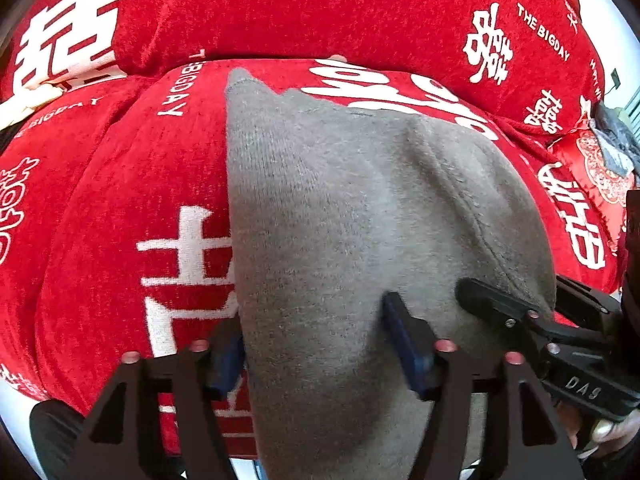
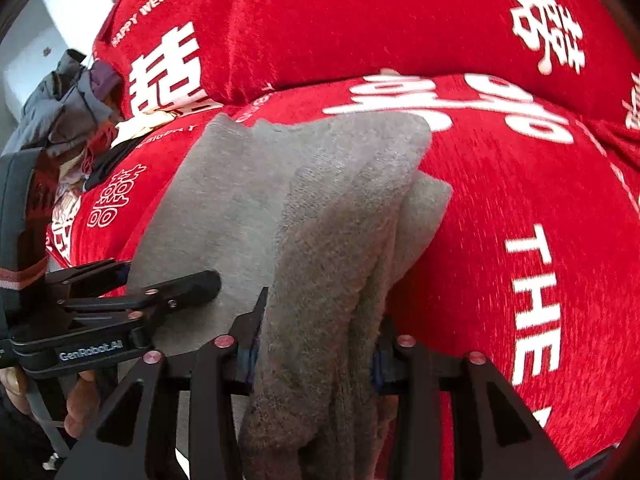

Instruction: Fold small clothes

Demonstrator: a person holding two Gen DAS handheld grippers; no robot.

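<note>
Softly folded grey garment (image 1: 340, 220) drapes over red cover (image 1: 120, 200).

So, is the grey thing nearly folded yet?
Partly. The grey garment lies on the red cover with one side already doubled over. In hand: the right gripper has that bunched fold between its jaws; the left gripper's jaws stand open around the flat edge. Left: flattening and final folds.

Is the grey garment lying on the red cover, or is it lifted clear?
Touching. The right wrist view shows the grey garment draped flat on the red cover, with no gap or shadow under its far edge; the left wrist view agrees.
</note>
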